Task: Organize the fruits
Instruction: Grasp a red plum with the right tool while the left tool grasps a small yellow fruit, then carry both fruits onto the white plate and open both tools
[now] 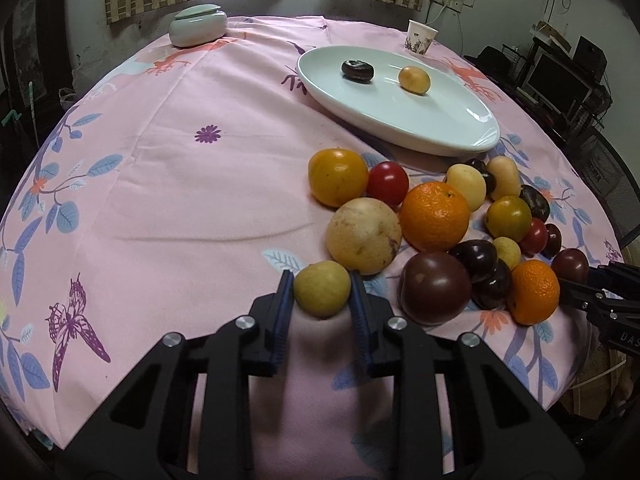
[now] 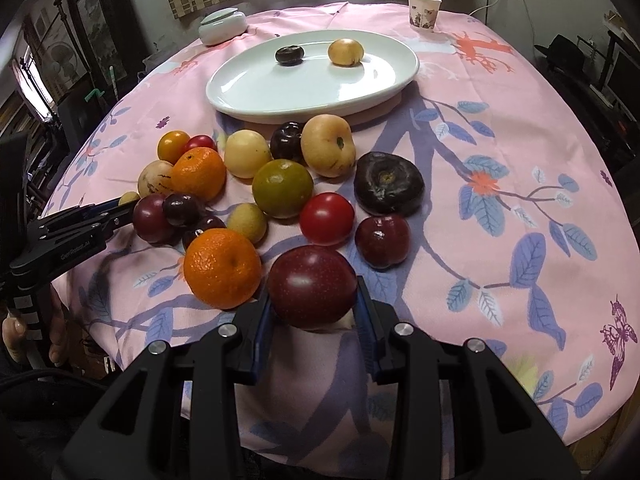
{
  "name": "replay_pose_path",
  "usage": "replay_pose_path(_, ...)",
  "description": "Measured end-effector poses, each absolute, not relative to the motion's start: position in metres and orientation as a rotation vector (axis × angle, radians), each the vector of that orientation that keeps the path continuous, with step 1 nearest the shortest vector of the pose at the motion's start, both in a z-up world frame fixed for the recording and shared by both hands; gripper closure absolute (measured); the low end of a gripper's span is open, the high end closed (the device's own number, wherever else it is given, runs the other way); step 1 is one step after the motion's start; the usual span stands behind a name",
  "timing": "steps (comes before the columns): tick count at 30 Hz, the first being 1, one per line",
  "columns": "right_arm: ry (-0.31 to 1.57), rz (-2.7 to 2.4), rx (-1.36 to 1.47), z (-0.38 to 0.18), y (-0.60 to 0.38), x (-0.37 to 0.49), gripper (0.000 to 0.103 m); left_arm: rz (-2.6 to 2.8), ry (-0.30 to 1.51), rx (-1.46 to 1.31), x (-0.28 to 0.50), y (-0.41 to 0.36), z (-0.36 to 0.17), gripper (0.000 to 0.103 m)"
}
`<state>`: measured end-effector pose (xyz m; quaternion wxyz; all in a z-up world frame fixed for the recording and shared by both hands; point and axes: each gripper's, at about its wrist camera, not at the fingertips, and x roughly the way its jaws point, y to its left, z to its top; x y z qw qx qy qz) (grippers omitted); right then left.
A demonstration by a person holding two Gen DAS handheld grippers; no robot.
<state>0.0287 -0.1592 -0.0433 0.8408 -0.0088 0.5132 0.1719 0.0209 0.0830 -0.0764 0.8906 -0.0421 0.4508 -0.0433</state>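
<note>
My left gripper (image 1: 322, 280) is shut on a small yellow-green fruit (image 1: 322, 298) resting on the pink cloth at the near left of the fruit pile. The right wrist view shows that gripper (image 2: 120, 206) at the far left. Between the pads of my right gripper (image 2: 314, 280) sits a dark red plum (image 2: 312, 288), and the gripper is shut on it at the pile's near edge. Several loose fruits lie between both grippers, among them an orange (image 2: 222, 266) and a red tomato (image 2: 326, 218). Beyond them a white oval plate (image 2: 300, 92) holds a dark fruit (image 2: 289, 55) and a yellow fruit (image 2: 345, 52).
A pale lidded jar (image 1: 198, 26) stands at the far left of the round table and a paper cup (image 1: 422, 37) at the far right. A person's hand (image 2: 16, 332) grips the left tool's handle. The tablecloth (image 1: 180, 200) lies bare to the left of the pile.
</note>
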Motion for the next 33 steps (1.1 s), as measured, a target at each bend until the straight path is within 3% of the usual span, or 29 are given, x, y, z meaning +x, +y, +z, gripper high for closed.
replay_pose_path(18,1.003,0.418,-0.021,-0.016,-0.152,0.044,0.066,-0.154,0.871,-0.048,0.024,0.063,-0.020,0.075)
replay_pose_path(27,0.901,0.486,-0.064,0.031,-0.141,0.119,0.066,-0.207,0.911,0.012,0.110,0.047,0.010,0.075)
replay_pose_path(33,0.913,0.527,-0.124,0.028,-0.112,0.191,0.066,-0.166,0.919,0.033,0.190,0.041,0.013,0.075)
